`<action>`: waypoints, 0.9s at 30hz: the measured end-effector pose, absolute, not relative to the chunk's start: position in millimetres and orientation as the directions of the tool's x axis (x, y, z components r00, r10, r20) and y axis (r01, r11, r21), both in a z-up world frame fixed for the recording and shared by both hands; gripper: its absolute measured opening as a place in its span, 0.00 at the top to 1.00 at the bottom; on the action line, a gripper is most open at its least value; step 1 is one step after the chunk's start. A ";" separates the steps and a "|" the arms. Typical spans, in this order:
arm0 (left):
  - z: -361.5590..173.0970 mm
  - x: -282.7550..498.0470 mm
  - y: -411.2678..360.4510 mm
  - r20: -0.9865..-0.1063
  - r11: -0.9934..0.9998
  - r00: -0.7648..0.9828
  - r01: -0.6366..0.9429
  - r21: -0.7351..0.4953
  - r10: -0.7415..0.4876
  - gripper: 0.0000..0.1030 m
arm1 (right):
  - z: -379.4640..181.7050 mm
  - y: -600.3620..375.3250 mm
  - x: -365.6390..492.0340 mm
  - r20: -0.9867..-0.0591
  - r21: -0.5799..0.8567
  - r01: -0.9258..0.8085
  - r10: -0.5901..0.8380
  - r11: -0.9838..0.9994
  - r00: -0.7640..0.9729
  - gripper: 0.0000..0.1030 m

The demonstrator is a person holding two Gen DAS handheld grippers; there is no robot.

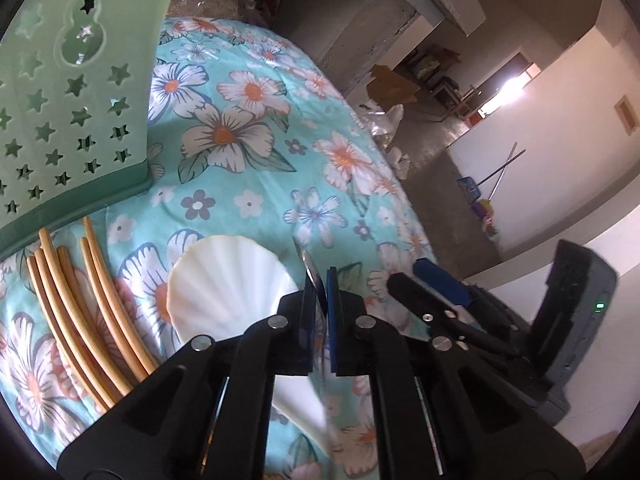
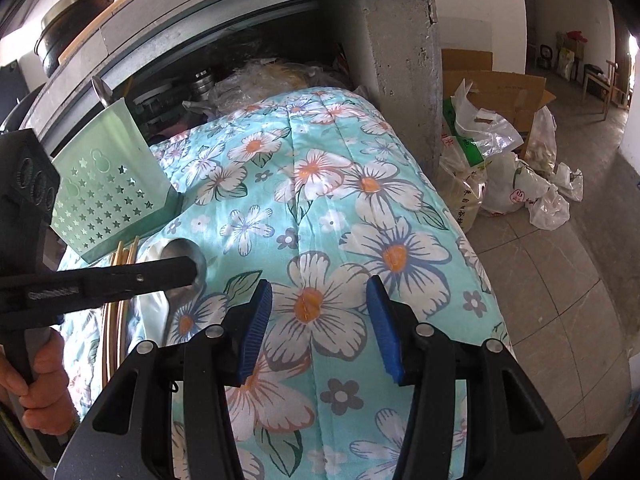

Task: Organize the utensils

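Spoon (image 1: 316,280) handle hidden, pinched in left hand-held gripper (image 1: 320,292); bowl edge-on.

Spoon (image 1: 316,280) mostly hidden between left tongs (image 1: 320,280); chopsticks (image 1: 80,312) lower ends covered.

Floral quilt (image 2: 360,216) spread wide across the middle, concrete pillar (image 2: 400,60) rising just behind it, cardboard box (image 2: 496,88) right of the pillar, plastic bags (image 2: 516,184) heaped at the pillar's foot, dark pot (image 2: 68,20) up on the ledge left of the pillar
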State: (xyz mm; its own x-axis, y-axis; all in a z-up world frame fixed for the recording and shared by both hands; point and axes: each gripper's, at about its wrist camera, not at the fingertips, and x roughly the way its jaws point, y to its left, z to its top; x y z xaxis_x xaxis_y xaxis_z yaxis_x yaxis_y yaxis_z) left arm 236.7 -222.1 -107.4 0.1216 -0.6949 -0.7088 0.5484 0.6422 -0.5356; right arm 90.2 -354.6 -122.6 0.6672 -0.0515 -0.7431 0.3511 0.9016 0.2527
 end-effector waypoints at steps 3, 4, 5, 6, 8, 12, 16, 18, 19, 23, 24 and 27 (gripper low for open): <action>-94.0 231.5 -212.7 -0.673 0.622 0.130 0.539 -0.569 -0.728 0.98 | -119.7 -357.1 87.1 -0.739 0.277 0.353 -0.036 0.894 0.673 0.53; -87.8 230.0 -207.6 -0.654 0.610 0.135 0.535 -0.585 -0.744 0.98 | -117.8 -357.6 85.7 -0.736 0.287 0.352 -0.030 0.891 0.676 0.53; -82.4 228.0 -202.5 -0.637 0.600 0.140 0.531 -0.598 -0.758 0.98 | -116.4 -357.9 84.5 -0.734 0.294 0.351 -0.025 0.889 0.679 0.53; -76.7 226.3 -197.9 -0.621 0.591 0.145 0.527 -0.611 -0.771 0.98 | -114.2 -357.9 83.0 -0.730 0.304 0.348 -0.018 0.887 0.683 0.53; -64.3 223.3 -185.8 -0.586 0.574 0.165 0.521 -0.632 -0.794 0.98 | -109.9 -357.3 80.8 -0.720 0.331 0.334 0.007 0.883 0.694 0.53; -38.9 214.8 -156.0 -0.530 0.562 0.231 0.531 -0.634 -0.816 0.98 | -103.4 -351.5 83.5 -0.694 0.418 0.255 0.125 0.872 0.709 0.53; -21.3 208.6 -127.0 -0.497 0.580 0.308 0.539 -0.611 -0.811 0.98 | -103.3 -337.9 100.3 -0.679 0.486 0.156 0.259 0.860 0.687 0.53; -14.4 205.0 -113.3 -0.485 0.591 0.343 0.538 -0.601 -0.805 0.98 | -108.9 -330.4 113.6 -0.684 0.517 0.123 0.322 0.847 0.655 0.53; -11.0 203.0 -105.1 -0.477 0.598 0.362 0.536 -0.596 -0.801 0.98 | -112.1 -326.8 120.5 -0.689 0.524 0.113 0.342 0.844 0.639 0.53; -1.2 198.8 -79.5 -0.457 0.626 0.428 0.524 -0.578 -0.780 0.98 | -123.0 -318.4 140.7 -0.710 0.529 0.106 0.371 0.842 0.598 0.53; 0.4 197.6 -72.6 -0.453 0.634 0.444 0.520 -0.572 -0.773 0.98 | -125.6 -317.8 144.6 -0.715 0.531 0.111 0.374 0.840 0.590 0.53; 1.5 196.5 -54.6 -0.446 0.650 0.474 0.506 -0.567 -0.759 0.98 | -131.1 -318.1 156.8 -0.726 0.531 0.117 0.379 0.840 0.573 0.55</action>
State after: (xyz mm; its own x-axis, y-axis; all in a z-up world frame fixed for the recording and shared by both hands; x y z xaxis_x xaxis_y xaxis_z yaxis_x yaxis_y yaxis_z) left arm 196.5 -54.6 1.5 0.4743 -0.7589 -0.4463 0.5062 0.6498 -0.5670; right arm 156.8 -318.1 -131.1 0.5733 0.3793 -0.7263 0.1168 0.8395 0.5306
